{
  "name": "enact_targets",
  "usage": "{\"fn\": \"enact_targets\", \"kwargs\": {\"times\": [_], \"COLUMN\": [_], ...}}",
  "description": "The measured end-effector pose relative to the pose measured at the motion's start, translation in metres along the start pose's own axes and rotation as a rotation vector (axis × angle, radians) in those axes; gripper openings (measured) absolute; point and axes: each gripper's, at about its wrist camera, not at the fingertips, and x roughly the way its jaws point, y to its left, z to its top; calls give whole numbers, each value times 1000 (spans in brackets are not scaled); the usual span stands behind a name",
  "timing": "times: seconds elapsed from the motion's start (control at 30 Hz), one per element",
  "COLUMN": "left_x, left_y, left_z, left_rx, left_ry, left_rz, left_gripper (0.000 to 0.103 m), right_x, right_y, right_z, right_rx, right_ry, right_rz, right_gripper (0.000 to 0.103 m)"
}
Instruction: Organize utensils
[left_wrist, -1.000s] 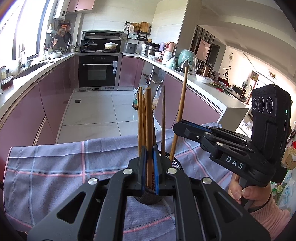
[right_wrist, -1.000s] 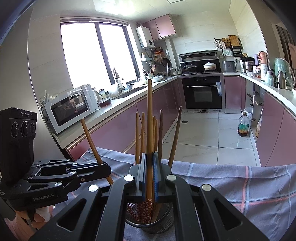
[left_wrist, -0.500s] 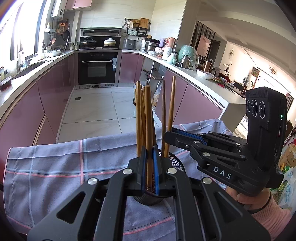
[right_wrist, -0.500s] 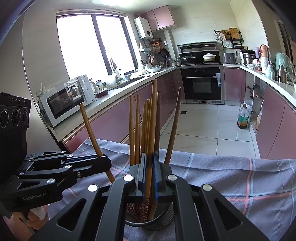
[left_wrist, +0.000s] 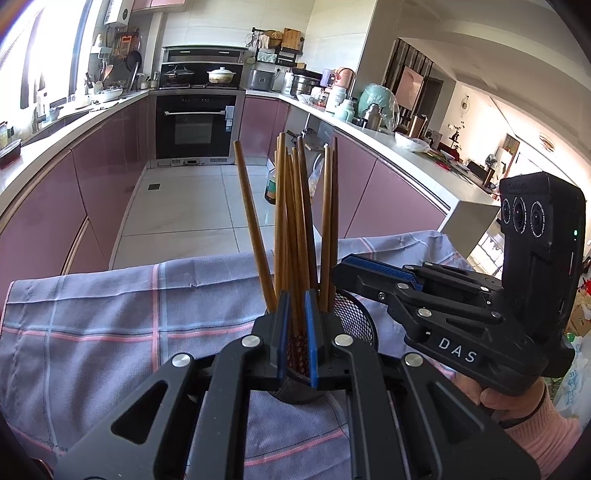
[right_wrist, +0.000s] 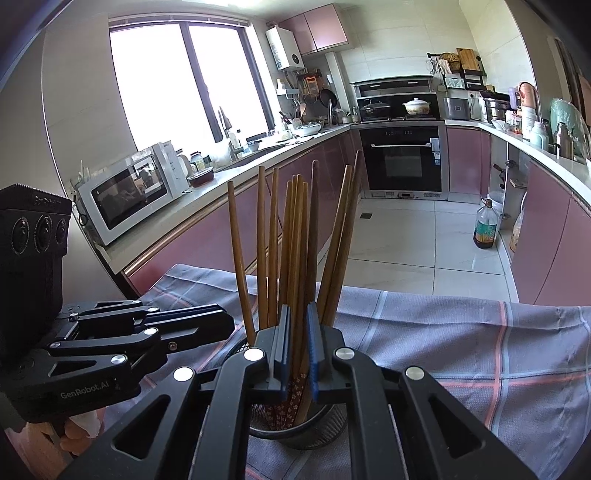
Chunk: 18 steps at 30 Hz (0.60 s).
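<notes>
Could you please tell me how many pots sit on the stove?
2: a dark lidded pot on the left, a white casserole beside it on the right, both above the oven.

A home kitchen, U-shaped and well used. Glossy mauve cabinets (left_wrist: 107, 173) run along both sides under pale countertops (right_wrist: 236, 173), with a white tiled floor (left_wrist: 192, 206) between them. At the far end sits a black built-in oven (right_wrist: 402, 158), and above it a hob carrying a white lidded pot (right_wrist: 416, 106). A white microwave (right_wrist: 129, 192) stands on the window-side counter beneath a large bright window (right_wrist: 173, 85). A wall-mounted water heater (right_wrist: 284, 48), hanging pans, jars and kettles crowd the surfaces. A cooking-oil bottle (right_wrist: 485, 229) stands on the floor. In the left wrist view, a living area opens beyond the counter to the right.
</notes>
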Motion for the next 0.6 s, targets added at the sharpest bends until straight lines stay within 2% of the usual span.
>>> {"fn": "enact_targets", "kwargs": {"times": [0.07,0.13,0.2,0.27,0.33,0.37,0.4,0.43,0.5,0.53,0.6], "left_x": [-2,-9,-14,-20,-25,-28,-31,-34,-42,-46,-52], "left_y": [0,-1,-1,0,1,0,0,0,1,3,6], "left_z": [-3,-5,-11,-15,-21,-25,-28,-32,-39,-43,-53], "left_rx": [-3,-9,-12,-18,-25,-22,-19,-23,-36,-41,-60], "left_ry": [-8,-22,-43,-55,-69,-83,-93,-106,-134,-144,-168], "left_rz": [5,19,42,63,91,111,126,147,180,190,224], "left_gripper": [13,31,39,45,60,62,69,82,90,92,98], "right_x": [-3,-7,-12,-17,-23,-27,-31,-35,-44,-47,-53], "right_y": [1,2,3,6,8,9,10,11,16,20,24], "right_z": [-2,-6,-9,-14,-18,-20,-23,-26,-33,-36,-43], "right_rx": [-6,-14,-18,-26,-33,-35,-37,-41,-57,-65,-87], "right_ry": [-6,-13,-22,-33,-44,-53,-66,-78,-100,-112,-124], "right_rz": [-5,-15,-20,-29,-40,-48,-57,-64,-74,-90,-106], "right_gripper": [15,19,25,37,42,47,50,56,66,75,81]}}
